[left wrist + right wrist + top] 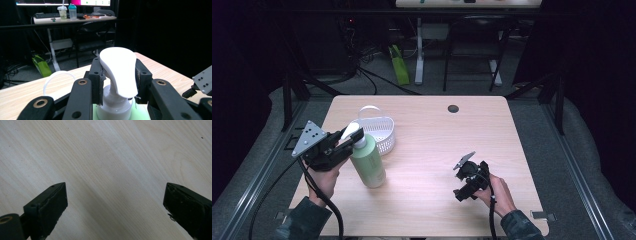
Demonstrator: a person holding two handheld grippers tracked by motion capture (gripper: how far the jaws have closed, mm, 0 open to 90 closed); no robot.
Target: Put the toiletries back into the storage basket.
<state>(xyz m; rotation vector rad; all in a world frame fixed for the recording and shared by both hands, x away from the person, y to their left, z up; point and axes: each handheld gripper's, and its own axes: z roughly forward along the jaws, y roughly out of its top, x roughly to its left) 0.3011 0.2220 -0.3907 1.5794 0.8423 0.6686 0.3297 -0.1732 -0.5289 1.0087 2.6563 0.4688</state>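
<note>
Now left gripper (343, 146) on pump bottle (369, 162).

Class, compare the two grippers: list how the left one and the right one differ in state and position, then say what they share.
The left gripper is shut on the white pump head of the green bottle; the right gripper is open with nothing between its fingers. The left one sits beside the white basket; the right one hovers over bare table. Both are black and hand-held.
</note>
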